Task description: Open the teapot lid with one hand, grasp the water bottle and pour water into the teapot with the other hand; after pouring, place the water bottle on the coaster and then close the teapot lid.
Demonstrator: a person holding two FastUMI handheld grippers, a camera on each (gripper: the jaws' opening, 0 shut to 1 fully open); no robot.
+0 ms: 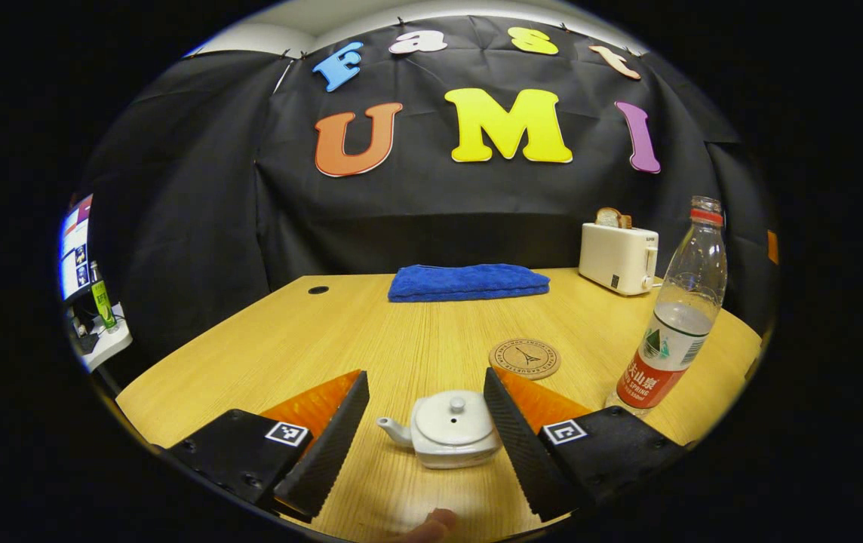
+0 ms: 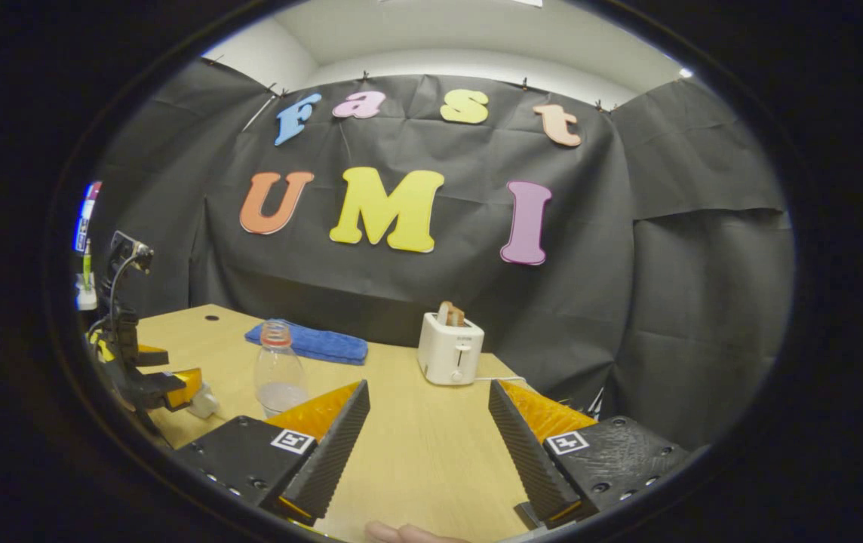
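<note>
We judged the lid-opening step was in hand. Left tongs (image 1: 425, 422) spread, bracketing the teapot (image 1: 449, 431) on the counter (image 1: 401, 339), lid (image 1: 452, 418) on. Right tongs (image 2: 428, 445) spread, empty; water bottle (image 2: 279, 369) stood apart. Next: descend, pinch the lid knob.

The left gripper view sits low and close over the teapot (image 1: 450, 428), facing the back wall. The right gripper view looks from farther right (and higher). Both share the bottle (image 1: 674, 314), toaster (image 2: 449, 348) and towel (image 2: 311, 343).
</note>
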